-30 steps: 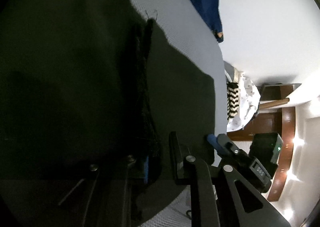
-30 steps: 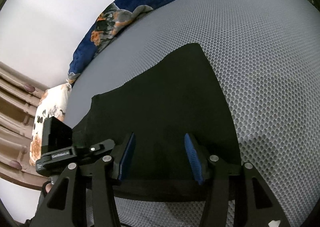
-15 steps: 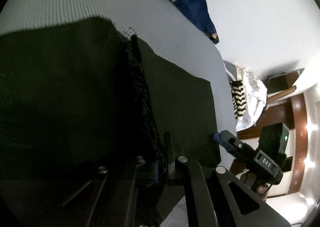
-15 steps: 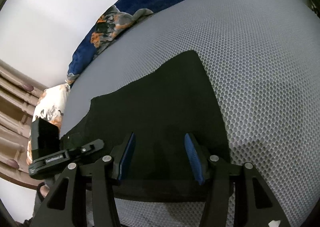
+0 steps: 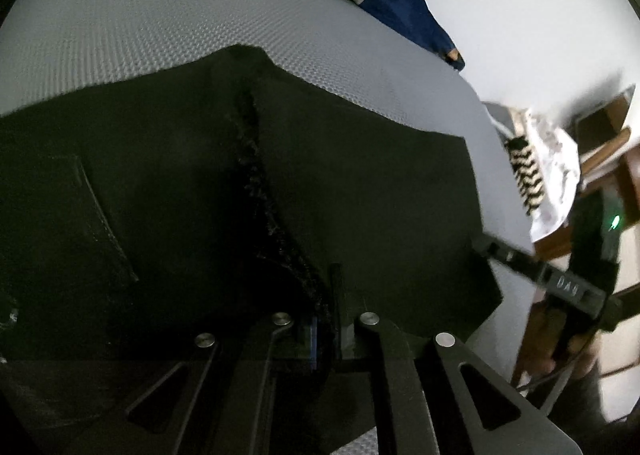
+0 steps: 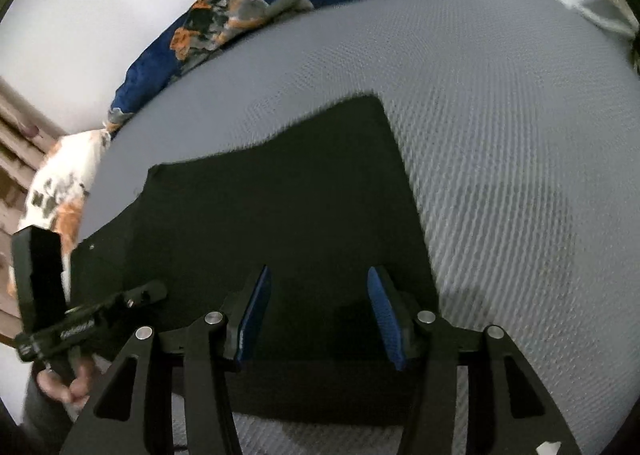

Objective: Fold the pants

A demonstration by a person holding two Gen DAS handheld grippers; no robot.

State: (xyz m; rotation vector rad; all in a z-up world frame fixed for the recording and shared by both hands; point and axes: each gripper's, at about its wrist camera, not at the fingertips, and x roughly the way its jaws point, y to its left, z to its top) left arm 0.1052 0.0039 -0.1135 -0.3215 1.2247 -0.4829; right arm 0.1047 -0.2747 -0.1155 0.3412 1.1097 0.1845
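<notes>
Left gripper (image 5: 326, 319) jaws clenching black fabric pants (image 5: 360, 195) seam to carry fold; right gripper (image 6: 316, 315) jaws released, hovering above cloth.

One pair of black pants (image 5: 360, 183) lay on one grey mesh-textured mattress (image 6: 500, 103). Two grippers were present: the left gripper (image 5: 326, 319) and the right gripper (image 6: 316, 315), each with two fingers. One blue floral blanket (image 6: 224, 15) lay at the mattress's far edge. One white patterned cloth (image 5: 556, 171) and one black-and-white striped item (image 5: 526, 175) were visible beside the bed. One green indicator light (image 5: 615, 221) was lit.
</notes>
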